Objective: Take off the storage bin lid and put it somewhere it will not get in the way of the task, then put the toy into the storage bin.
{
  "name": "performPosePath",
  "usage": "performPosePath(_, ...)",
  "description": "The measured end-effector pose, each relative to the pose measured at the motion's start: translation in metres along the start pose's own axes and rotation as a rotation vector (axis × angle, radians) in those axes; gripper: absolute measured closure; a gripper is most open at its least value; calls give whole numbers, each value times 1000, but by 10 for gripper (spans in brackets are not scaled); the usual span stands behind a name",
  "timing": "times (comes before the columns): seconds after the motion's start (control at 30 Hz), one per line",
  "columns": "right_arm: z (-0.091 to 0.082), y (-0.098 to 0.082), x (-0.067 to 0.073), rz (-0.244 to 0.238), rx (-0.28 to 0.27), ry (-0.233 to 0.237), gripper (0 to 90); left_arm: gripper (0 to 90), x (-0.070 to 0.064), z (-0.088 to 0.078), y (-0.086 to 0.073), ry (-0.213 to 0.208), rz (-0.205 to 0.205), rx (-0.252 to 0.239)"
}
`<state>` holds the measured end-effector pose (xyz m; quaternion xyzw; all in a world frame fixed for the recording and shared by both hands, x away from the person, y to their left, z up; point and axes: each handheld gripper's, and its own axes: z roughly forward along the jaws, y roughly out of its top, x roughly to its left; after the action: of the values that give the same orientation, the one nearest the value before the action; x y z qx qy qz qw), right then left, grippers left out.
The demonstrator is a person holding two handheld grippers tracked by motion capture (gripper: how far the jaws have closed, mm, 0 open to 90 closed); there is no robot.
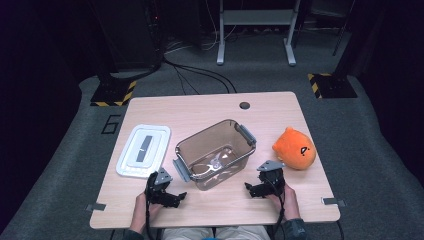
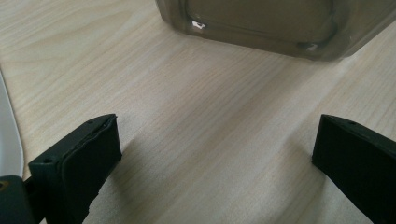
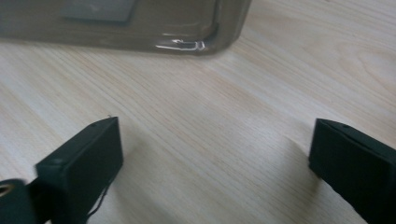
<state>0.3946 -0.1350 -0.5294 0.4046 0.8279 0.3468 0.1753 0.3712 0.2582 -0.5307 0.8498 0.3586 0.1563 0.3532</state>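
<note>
Right now both grippers rest low over the near edge of the wooden table, one on each side of a clear, brown-tinted plastic bin. Seen from the high view, the bin stands at the middle of the table, turned at an angle, with grey latch handles at its two ends and nothing inside it. The left gripper sits just off the bin's near left corner, and the right gripper just off its near right corner; neither touches the bin. In the left gripper view the two black jaws stand wide apart with bare wood between them, and the bin's lower wall lies ahead. The right gripper view shows the same: jaws spread wide, nothing between them, the bin's corner beyond. A white lid lies flat on the table to the left of the bin, close to the left gripper. An orange plush toy sits to the right of the bin, apart from it
</note>
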Motion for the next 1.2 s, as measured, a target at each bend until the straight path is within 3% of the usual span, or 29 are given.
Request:
performPosePath(0.07,-1,-1,-1,18,10,4,0,7,0,0,0,0,-4,-2)
performPosePath(0.17,-2,-2,-2,-1,15,-1,0,7,0,0,0,0,-3,-1)
performPosePath(0.2,-2,-1,-1,18,16,-3,0,7,0,0,0,0,-4,-1)
performPosePath(0.33,-4,0,1,19,38,2,0,7,0,0,0,1,-1,-1)
performPosePath(0.37,-4,-1,0,-8,36,9,0,8,0,0,0,4,6,-2)
performPosePath(0.5,-11,0,6,-23,38,8,0,7,0,0,0,-1,0,3)
performPosePath(0.63,-18,6,6,-68,38,8,1,7,0,0,1,-1,1,2)
performPosePath(1.2,-46,34,-10,-94,36,8,11,6,0,0,1,0,0,3)
